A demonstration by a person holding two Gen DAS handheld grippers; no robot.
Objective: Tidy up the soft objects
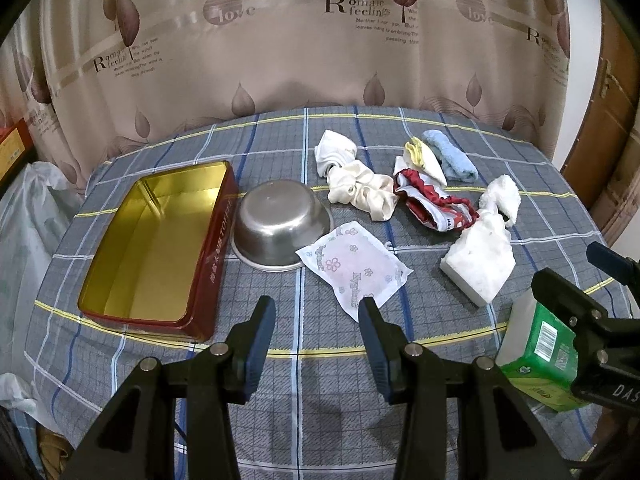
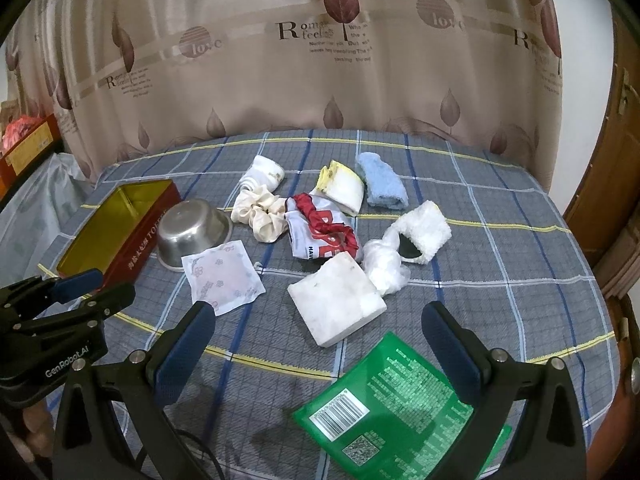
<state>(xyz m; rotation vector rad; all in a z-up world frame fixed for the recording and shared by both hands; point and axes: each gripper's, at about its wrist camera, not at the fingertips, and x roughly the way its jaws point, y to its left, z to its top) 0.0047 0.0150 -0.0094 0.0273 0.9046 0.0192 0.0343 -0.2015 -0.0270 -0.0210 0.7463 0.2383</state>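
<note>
Beige curtains (image 1: 280,60) printed with brown leaves and the words "love" and "Romantic feelings" hang behind a surface (image 1: 300,380) covered in grey plaid cloth with blue, white and yellow lines. A wooden door (image 2: 612,184) shows at the right edge.

On the left of the surface lies an open red tin (image 1: 160,248) with a gold inside, nothing in it. Just beside its right wall sits a steel bowl (image 1: 280,224), upside down. A flat white sachet with pink flowers (image 1: 352,268) touches the bowl's near rim.

The soft things are scattered from the middle to the right: a rolled white sock (image 1: 334,152) touching a cream scrunchie (image 1: 360,192); a red-and-white printed cloth bag (image 1: 432,204) just right of the scrunchie; a white-and-yellow folded cloth (image 2: 342,188) beside a light blue towel (image 2: 382,184) at the far side; a fluffy white band (image 2: 424,228) next to a crumpled clear plastic bag (image 2: 384,264); and a white sponge block (image 2: 336,304) nearest the right tool. A green packet with a barcode (image 2: 400,412) lies flat at the near edge.

The left tool (image 1: 316,340) hovers over bare cloth in front of the sachet, its blue-padded jaws fairly wide with nothing between them. The right tool (image 2: 320,344) hangs over the green packet's far end, jaws spread wide apart and gripping nothing; the packet lies below them on the cloth.
</note>
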